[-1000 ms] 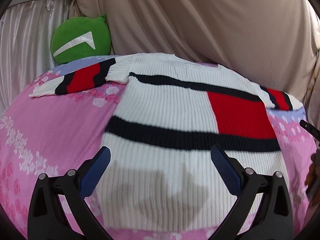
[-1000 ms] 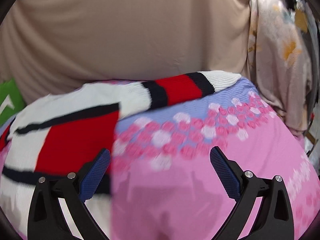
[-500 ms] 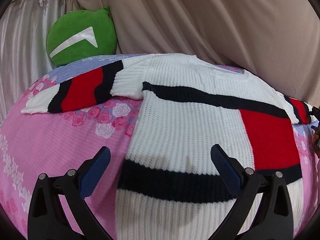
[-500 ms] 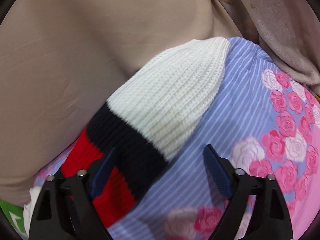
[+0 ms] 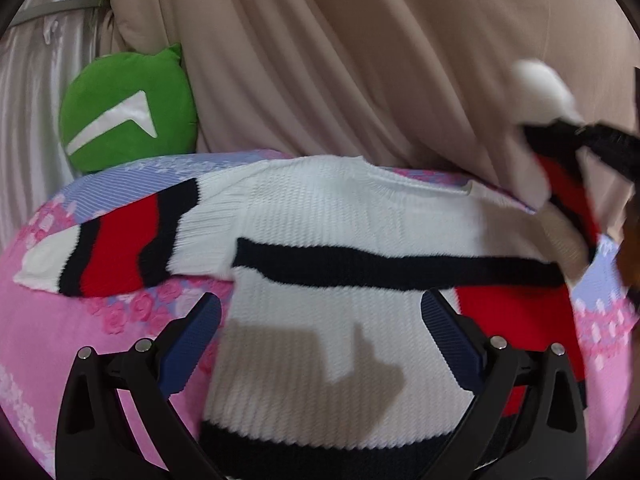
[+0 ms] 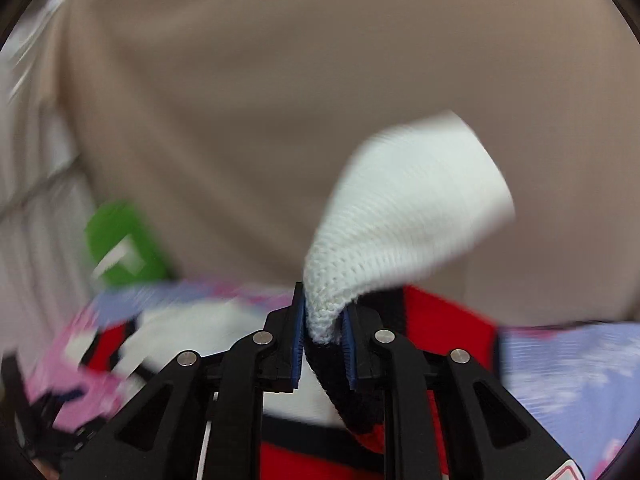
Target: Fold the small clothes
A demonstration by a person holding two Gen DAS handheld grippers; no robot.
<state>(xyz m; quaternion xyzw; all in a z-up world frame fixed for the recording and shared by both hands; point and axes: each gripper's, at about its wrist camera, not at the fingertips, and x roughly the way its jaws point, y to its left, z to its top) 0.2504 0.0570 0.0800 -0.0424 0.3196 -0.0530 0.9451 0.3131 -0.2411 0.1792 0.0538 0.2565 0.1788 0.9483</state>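
Observation:
A white knit sweater (image 5: 340, 240) with black stripes and a red block lies flat on the pink floral bed cover (image 5: 48, 340). Its left sleeve (image 5: 112, 248) stretches out to the left. My left gripper (image 5: 320, 332) hangs open over the sweater's body, holding nothing. In the right wrist view my right gripper (image 6: 322, 312) has its jaws closing, pads pressed on the right sleeve (image 6: 408, 200) where the white cuff meets the black band. The cuff stands lifted above the bed. The left wrist view shows that raised cuff (image 5: 540, 88) and the right gripper (image 5: 608, 148) at the far right.
A round green cushion (image 5: 124, 112) leans at the back left against a beige curtain (image 5: 360, 60) that runs behind the whole bed. Pale pleated fabric (image 5: 24, 120) hangs at the far left. The bed cover turns lilac-striped toward the back edge.
My right gripper went from wide open over the cover to clamped on the right sleeve, and lifted it. The left gripper slid forward over the sweater, still open.

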